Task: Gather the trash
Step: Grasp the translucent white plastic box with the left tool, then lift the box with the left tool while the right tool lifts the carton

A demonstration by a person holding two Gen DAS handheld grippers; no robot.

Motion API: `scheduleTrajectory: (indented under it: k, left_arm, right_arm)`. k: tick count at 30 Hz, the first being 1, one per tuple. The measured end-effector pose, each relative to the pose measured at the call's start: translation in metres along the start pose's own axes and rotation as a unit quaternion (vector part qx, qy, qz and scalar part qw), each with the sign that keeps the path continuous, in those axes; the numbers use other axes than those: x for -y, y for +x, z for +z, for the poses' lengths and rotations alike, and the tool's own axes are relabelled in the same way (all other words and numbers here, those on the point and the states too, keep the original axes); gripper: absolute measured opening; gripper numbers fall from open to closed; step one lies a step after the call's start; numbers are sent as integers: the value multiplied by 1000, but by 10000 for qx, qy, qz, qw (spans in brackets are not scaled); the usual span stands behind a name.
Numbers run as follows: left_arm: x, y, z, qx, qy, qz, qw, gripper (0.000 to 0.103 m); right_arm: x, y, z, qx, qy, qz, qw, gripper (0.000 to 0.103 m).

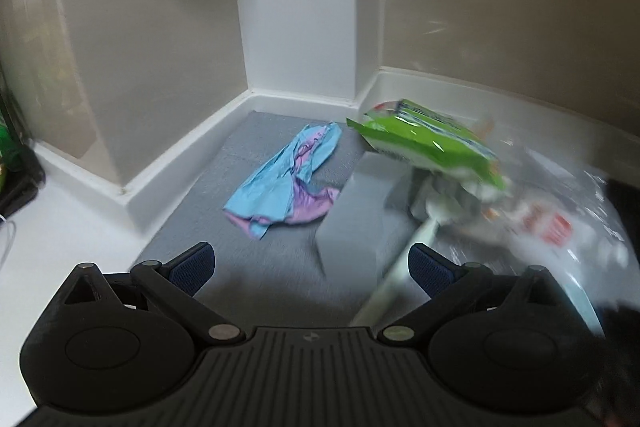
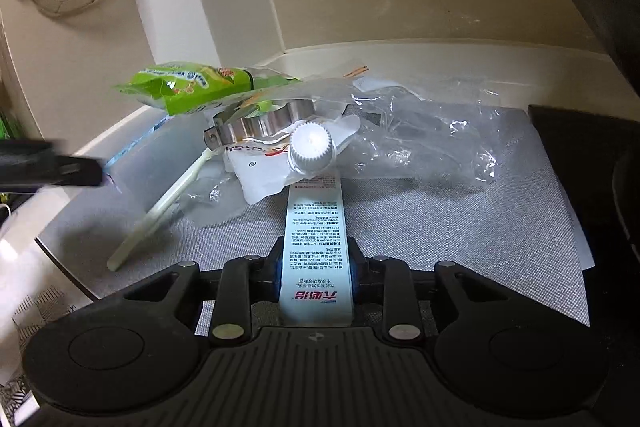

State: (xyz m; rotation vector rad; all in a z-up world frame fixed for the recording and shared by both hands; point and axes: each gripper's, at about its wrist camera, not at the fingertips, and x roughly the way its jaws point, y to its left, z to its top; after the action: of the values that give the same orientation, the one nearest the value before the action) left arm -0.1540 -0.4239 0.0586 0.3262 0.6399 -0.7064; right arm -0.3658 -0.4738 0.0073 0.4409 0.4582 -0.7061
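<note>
Right wrist: right gripper (image 2: 316,273) clamps white tube (image 2: 314,223) printed with Chinese text.

Ahead of our left gripper (image 1: 310,269), spread wide, bare mat (image 1: 256,267) leads to the blue wrapper (image 1: 280,179). A grey box (image 1: 356,223) and green packet (image 1: 424,139) crowd its right. Our right gripper (image 2: 316,277), clamping the tube (image 2: 314,239), faces piled clear plastic (image 2: 424,131) and a metal ring (image 2: 260,123); open mat lies to its right.

Glossy green plastic wrapper (image 2: 188,89), shiny metal ring (image 2: 260,123), matt woven grey mat (image 2: 440,219)
</note>
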Motion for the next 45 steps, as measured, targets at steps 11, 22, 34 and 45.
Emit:
scheduleTrajectory:
  k: [11,22,34,45]
  left_arm:
    - [-1,47,9,-701,-680,338,9946,15]
    - [-73,-36,-39,-439,-1272,571,9893,0]
    - [-95,-109,-80,-838,-1712,308,9812,0]
    - [-94,-165,-111,-494,-1959,322,9789,0]
  right_arm:
    - [7,-4,-4,28,165,109,9998,31]
    - [4,-6,-6,30,174,179,9997,31]
    - [-7,-71,-40,293,377,267,9985,30]
    - [-26,-141,-57,661,-67,-17,9978,30]
